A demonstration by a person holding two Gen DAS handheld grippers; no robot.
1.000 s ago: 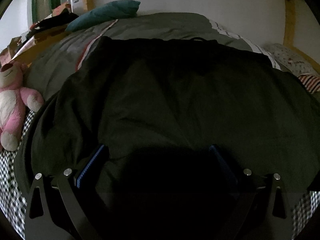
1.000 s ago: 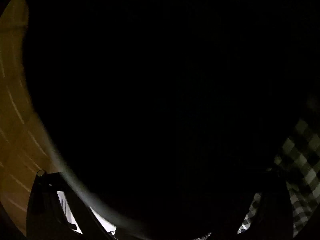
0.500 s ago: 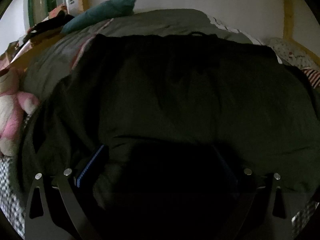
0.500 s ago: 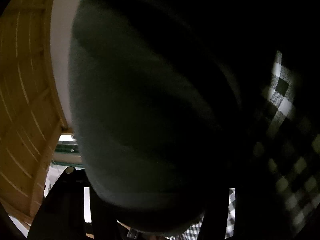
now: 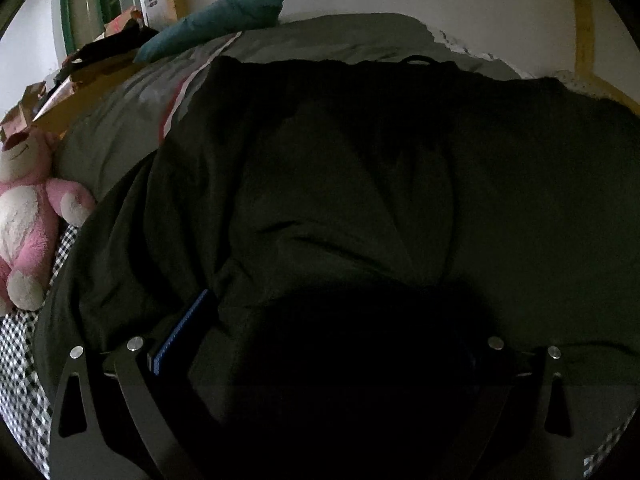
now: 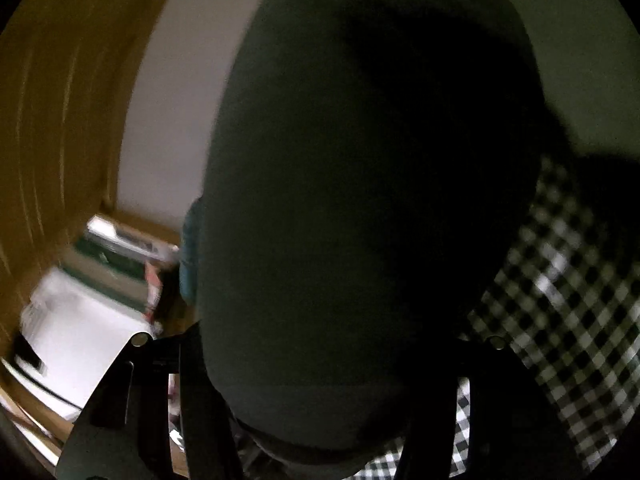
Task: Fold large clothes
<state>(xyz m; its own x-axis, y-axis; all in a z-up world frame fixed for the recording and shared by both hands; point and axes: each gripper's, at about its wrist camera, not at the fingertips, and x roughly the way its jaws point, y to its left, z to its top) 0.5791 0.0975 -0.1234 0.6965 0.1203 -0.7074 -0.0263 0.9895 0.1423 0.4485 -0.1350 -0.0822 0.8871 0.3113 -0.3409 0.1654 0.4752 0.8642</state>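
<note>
A large dark green garment (image 5: 360,180) lies spread over the bed and fills the left wrist view. My left gripper (image 5: 336,320) sits low at its near edge, jaws wide, with cloth heaped in deep shadow between them. Its blue left pad (image 5: 188,328) shows bare beside a bunched fold. In the right wrist view a thick fold of the same garment (image 6: 360,200) bulges up between the fingers of my right gripper (image 6: 320,380), which is shut on it and holds it above the checked sheet (image 6: 560,300). That view is blurred.
A pink plush bear (image 5: 28,216) lies at the bed's left edge. A teal pillow (image 5: 216,20) and a grey duvet (image 5: 320,36) sit behind the garment. Wooden panelling (image 6: 60,120) and a white appliance (image 6: 80,320) stand to the left of the lifted fold.
My right gripper has closed on the garment, risen with it and rolled, so wall and sheet now show. In the left wrist view the cloth has bunched into deeper folds near the jaws.
</note>
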